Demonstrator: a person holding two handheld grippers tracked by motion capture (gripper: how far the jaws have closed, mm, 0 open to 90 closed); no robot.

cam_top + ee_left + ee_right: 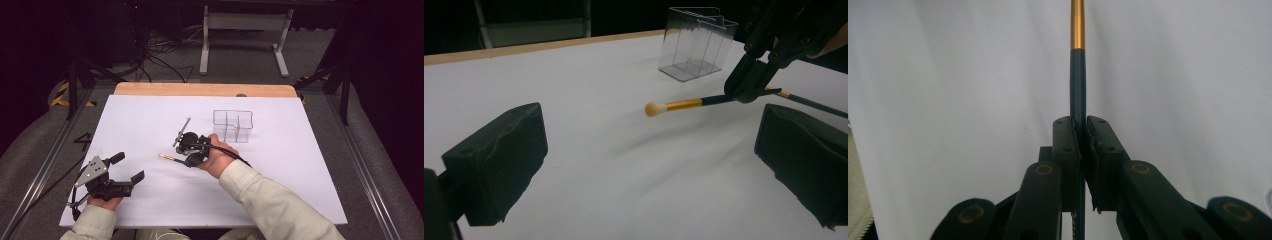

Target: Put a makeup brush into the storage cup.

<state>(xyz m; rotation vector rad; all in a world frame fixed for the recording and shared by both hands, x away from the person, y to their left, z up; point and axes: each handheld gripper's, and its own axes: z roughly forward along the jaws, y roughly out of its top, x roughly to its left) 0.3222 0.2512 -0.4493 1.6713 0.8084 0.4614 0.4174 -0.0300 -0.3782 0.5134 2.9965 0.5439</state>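
Gold-banded makeup brush, dark handle, clamped in the right gripper, held clear above the white table sheet; pale tip points toward the person's left. Handle's rear end cut off at the left gripper view's edge; brush head is out of frame in the right gripper view. Left gripper rests near the table's front-left corner, jaws wide, nothing between. Clear divided organizer stands just behind the right hand.
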